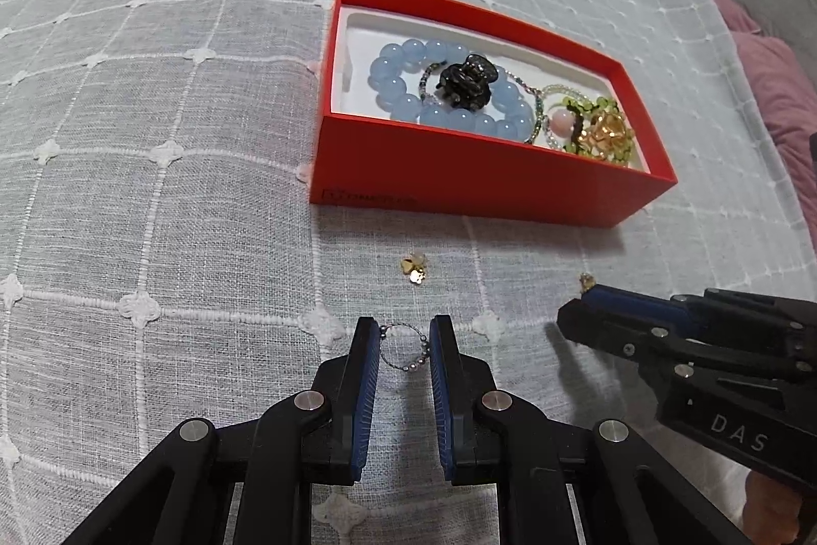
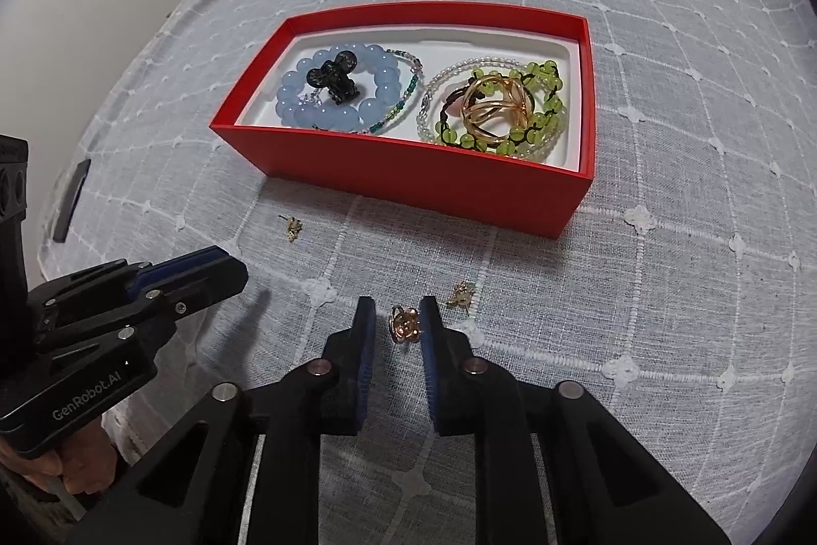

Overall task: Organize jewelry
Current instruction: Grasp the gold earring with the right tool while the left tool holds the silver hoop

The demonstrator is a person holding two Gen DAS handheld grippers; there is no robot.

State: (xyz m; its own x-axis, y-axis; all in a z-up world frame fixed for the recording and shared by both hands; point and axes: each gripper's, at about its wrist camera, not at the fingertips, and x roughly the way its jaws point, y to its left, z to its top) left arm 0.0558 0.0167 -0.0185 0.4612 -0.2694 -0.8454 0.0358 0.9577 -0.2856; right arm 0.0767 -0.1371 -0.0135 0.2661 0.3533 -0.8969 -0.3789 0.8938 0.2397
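Grey woven cloth with raised white stitching, matt. Red box: smooth matt card, white liner. Blue bead bracelet: glossy, translucent. Black hair claw: shiny plastic. Gold ring: polished metal. Gripper pads: ribbed blue rubber.

I see a grey checked bedcover as landmark; mauve pillow beyond its right edge, dark flat device at its left edge.
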